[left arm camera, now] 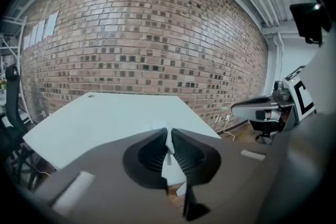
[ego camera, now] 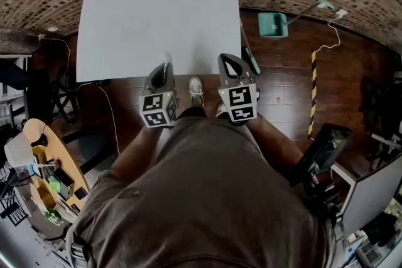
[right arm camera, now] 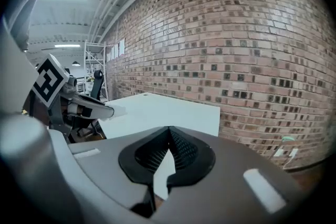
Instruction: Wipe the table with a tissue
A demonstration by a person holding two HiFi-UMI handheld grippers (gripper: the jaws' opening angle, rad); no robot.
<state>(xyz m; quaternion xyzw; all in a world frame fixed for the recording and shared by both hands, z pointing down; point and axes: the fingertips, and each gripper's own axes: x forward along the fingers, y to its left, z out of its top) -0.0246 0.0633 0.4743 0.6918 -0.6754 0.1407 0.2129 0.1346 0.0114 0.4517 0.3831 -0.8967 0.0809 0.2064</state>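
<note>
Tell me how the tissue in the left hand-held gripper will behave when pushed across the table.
Likely floppy and very light: the tissue is a thin sheet pinched flat in the left hand-held gripper. Its free edge looks ragged, so it may bunch or tear when pushed over the table.

Your left gripper (ego camera: 166,67) and right gripper (ego camera: 227,63) are side by side and about level, close in front of your torso, both pointing forward. Forearms run forward from your sides. Left jaws are clamped on a thin tissue (left arm camera: 168,145). Right jaws are closed, tips touching.
</note>
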